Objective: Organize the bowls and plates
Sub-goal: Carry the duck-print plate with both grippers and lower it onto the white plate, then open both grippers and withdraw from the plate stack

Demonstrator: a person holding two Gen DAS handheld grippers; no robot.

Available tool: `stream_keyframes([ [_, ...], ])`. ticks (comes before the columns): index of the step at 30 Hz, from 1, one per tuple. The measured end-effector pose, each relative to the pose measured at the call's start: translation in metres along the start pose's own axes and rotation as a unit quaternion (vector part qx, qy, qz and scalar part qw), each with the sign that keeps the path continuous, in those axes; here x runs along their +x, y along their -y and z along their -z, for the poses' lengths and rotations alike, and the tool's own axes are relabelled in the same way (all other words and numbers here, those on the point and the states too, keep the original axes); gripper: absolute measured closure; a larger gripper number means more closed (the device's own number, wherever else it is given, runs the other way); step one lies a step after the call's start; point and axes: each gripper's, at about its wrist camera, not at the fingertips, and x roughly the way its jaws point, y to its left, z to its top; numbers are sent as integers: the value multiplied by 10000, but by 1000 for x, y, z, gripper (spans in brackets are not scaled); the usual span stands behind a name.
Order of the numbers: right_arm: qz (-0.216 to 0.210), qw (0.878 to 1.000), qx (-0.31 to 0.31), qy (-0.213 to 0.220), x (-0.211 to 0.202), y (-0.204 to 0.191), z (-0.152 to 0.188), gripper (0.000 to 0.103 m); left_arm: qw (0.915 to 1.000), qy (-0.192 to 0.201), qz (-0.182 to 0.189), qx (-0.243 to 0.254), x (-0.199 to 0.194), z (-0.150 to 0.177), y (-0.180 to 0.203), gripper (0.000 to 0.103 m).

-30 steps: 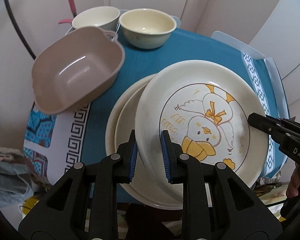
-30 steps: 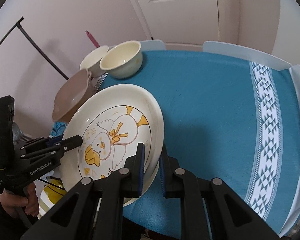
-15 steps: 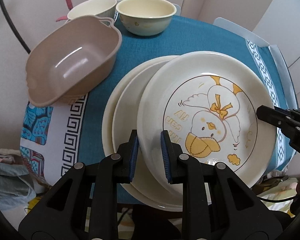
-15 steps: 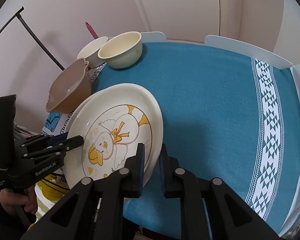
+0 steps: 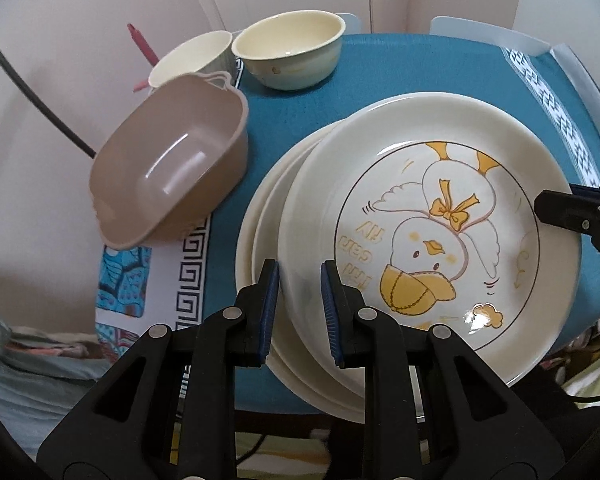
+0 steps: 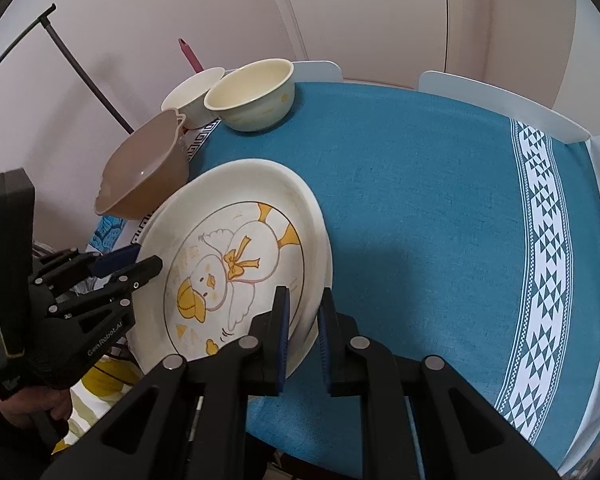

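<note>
A cream plate with a yellow duck drawing (image 5: 420,240) (image 6: 236,264) is held tilted over two plain cream plates (image 5: 260,256) stacked on the blue tablecloth. My left gripper (image 5: 300,308) (image 6: 132,264) is shut on its left rim. On the opposite rim my right gripper (image 6: 303,332) (image 5: 572,216) is shut as well. The lower plates show only as a crescent to the left of the duck plate. A brown bowl with handles (image 5: 172,176) (image 6: 140,184) sits tilted at the table's left edge. Behind it stand two cream bowls (image 5: 288,48) (image 6: 248,92), side by side.
The round table (image 6: 440,208) carries a blue cloth with a white patterned band on the right. White chair backs (image 6: 500,104) stand at the far edge. A pink-handled thing (image 5: 140,44) and a black rod (image 6: 80,68) lean by the wall at left.
The duck plate, held by both grippers, has come down closer to the plates beneath it. The left gripper has rolled, so the bowls sit more to the right in its view.
</note>
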Motion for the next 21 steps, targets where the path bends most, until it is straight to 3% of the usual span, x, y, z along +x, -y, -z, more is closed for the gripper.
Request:
stream_keyframes([
  [12,153,9998,-89,-124,7,-6,4,91,9994,65,-235,241,-4,2,0,84],
  [21,407,9991,-76,-111,12,-12,8,90,9991,91,-119,394,-5,3,-5,84],
])
